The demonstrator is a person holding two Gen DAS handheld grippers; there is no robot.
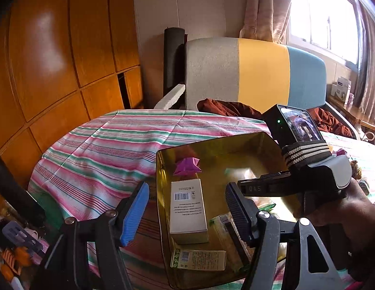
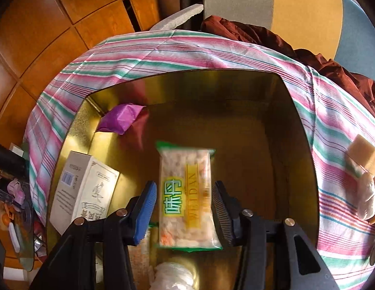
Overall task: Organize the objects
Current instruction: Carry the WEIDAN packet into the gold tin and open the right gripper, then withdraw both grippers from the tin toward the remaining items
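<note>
The right claw (image 2: 183, 213) points steeply down into the gold tin (image 2: 296, 120), with the snack pack (image 2: 186, 193) between its jaws. There is a gap on both sides of the pack, so the pads do not press it; the claw is released, and the pack looks blurred, as if it is dropping or has just landed on the tin floor. Its long axis runs near to far, in line with the fingers, and it lies straight ahead of this claw, which is far nearer to it than the left one.

The left claw (image 1: 186, 213) hangs open and empty over the tin's near left edge, its right pad above the tin.

In the tin, a white box (image 2: 83, 188) lies at the near left and a purple packet (image 2: 122, 118) in the far left corner. Another box (image 1: 199, 259) lies at the near edge. On the striped cloth (image 2: 163, 48) right of the tin, pale items (image 2: 366, 169) wait, well apart from the right claw; I judge these come next.
</note>
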